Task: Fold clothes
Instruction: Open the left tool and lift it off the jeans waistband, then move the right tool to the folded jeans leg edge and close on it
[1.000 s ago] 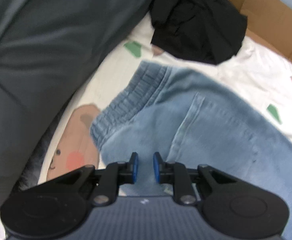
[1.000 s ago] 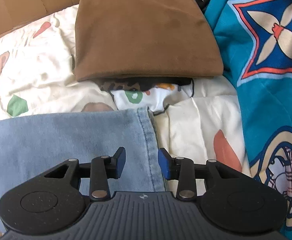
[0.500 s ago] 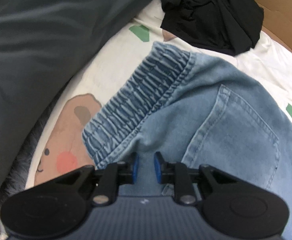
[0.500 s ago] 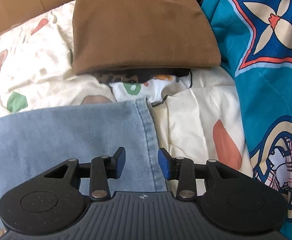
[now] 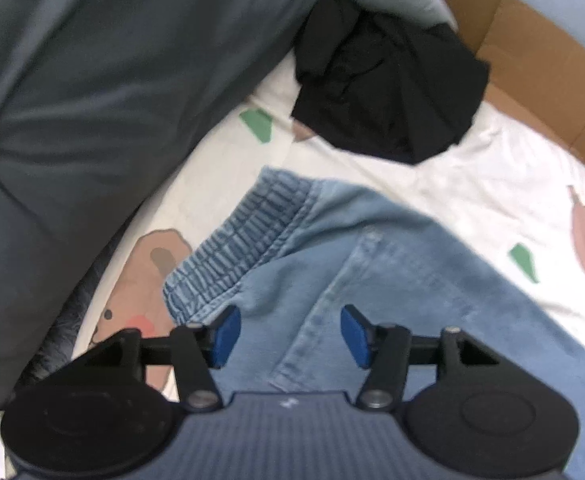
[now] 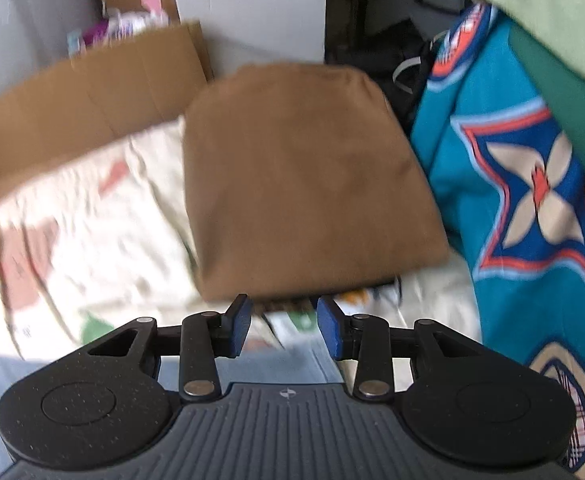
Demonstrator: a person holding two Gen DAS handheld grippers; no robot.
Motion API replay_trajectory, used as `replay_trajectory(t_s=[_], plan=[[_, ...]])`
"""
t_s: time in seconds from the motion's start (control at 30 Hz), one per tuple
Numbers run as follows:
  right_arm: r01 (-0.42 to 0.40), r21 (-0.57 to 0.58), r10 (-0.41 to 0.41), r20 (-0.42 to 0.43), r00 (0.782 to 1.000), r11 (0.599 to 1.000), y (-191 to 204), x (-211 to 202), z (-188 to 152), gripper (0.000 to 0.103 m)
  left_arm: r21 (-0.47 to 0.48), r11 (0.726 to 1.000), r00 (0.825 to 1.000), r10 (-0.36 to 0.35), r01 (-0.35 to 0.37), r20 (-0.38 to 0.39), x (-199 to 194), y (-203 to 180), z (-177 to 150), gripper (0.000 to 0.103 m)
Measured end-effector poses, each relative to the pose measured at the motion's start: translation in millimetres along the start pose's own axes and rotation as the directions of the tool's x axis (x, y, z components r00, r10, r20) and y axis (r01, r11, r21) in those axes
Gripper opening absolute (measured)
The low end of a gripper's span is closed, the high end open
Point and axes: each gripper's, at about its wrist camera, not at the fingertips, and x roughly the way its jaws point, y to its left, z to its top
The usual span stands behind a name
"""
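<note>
Light blue jeans lie flat on a white patterned sheet, elastic waistband toward the left. My left gripper is open and empty just above the jeans near the waistband and back pocket seam. In the right wrist view the jeans' hem end shows below my right gripper, which is open and empty above it. A folded brown garment lies on the sheet beyond it.
A crumpled black garment lies past the waistband. A dark grey duvet fills the left. A teal patterned blanket lies at the right. Cardboard lines the bed's far edge.
My left gripper's jaws have opened wide, from a narrow gap on the jeans by the waistband. My right gripper has lifted and tilted up, so the view now shows the wall and cardboard.
</note>
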Motion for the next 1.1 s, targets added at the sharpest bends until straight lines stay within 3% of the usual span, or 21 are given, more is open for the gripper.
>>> replay_trajectory(t_s=[0.23,0.43,0.73,0.93,1.1], plan=[[-0.061,-0.016,0.062,0.067,0.996,0.998,3,-28,48,0.044,-0.031,0.999,0.999,-0.032,0.033,0.036,-52,-18,0,0.065],[-0.117,0.018,0.114,0.097,0.989,0.993,-18,-44,58,0.051,-0.03,0.999,0.999,-0.022,0.023,0.041,-89,-27,-10,0.066],[-0.216,0.133,0.213,0.038,0.976,0.967,-77,-26,11,0.052,-0.011,0.999,0.999,0.041,-0.041,0.032,-150,-53,-16,0.07],[-0.26,0.199,0.271,-0.033,0.962,0.945,-108,0,-37,0.052,0.018,0.999,0.999,0.032,-0.033,0.042,-183,-79,-18,0.074],[-0.265,0.274,0.287,-0.045,0.957,0.925,-127,12,-75,0.052,0.044,0.999,0.999,0.006,-0.007,0.033,-188,-105,-19,0.074]])
